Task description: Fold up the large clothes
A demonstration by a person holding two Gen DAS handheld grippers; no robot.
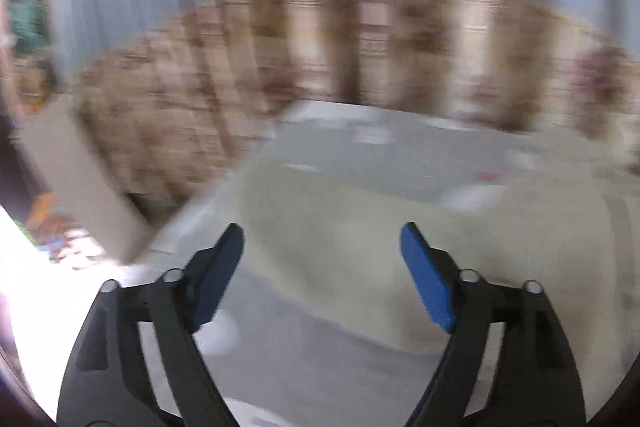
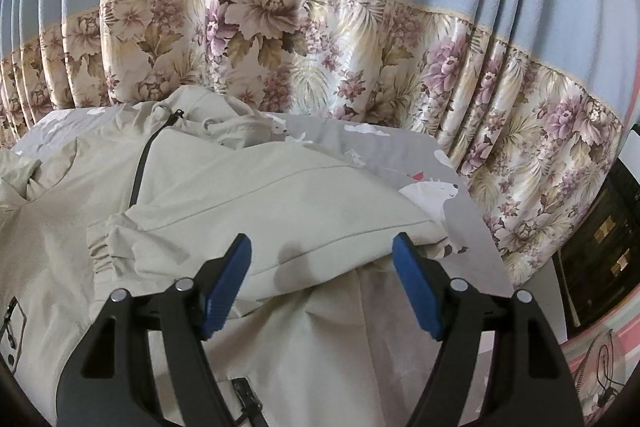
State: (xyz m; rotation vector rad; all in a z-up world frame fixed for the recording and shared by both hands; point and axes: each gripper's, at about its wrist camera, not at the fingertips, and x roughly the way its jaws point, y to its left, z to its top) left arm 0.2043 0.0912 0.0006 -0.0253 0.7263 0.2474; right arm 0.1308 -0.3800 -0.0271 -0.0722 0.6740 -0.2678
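Note:
A pale beige jacket [image 2: 248, 203] with a black zipper [image 2: 144, 163] lies spread on a grey printed bed sheet [image 2: 400, 155]; one sleeve is folded across its body. In the right wrist view my right gripper [image 2: 322, 247] stands open just above the folded sleeve's lower edge, nothing pressed between its blue pads [image 2: 228, 283]. The left wrist view is smeared by motion blur. There the jacket [image 1: 360, 235] shows as a beige patch on the sheet [image 1: 400, 155], and my left gripper [image 1: 322, 239] hangs open over its near edge with nothing between the fingers.
A curtain, blue above and floral below [image 2: 320, 39], hangs right behind the bed. Dark furniture [image 2: 600, 247] stands at the right edge of the right wrist view. In the left wrist view a pale box-like shape [image 1: 80, 179] and bright floor lie to the left of the bed.

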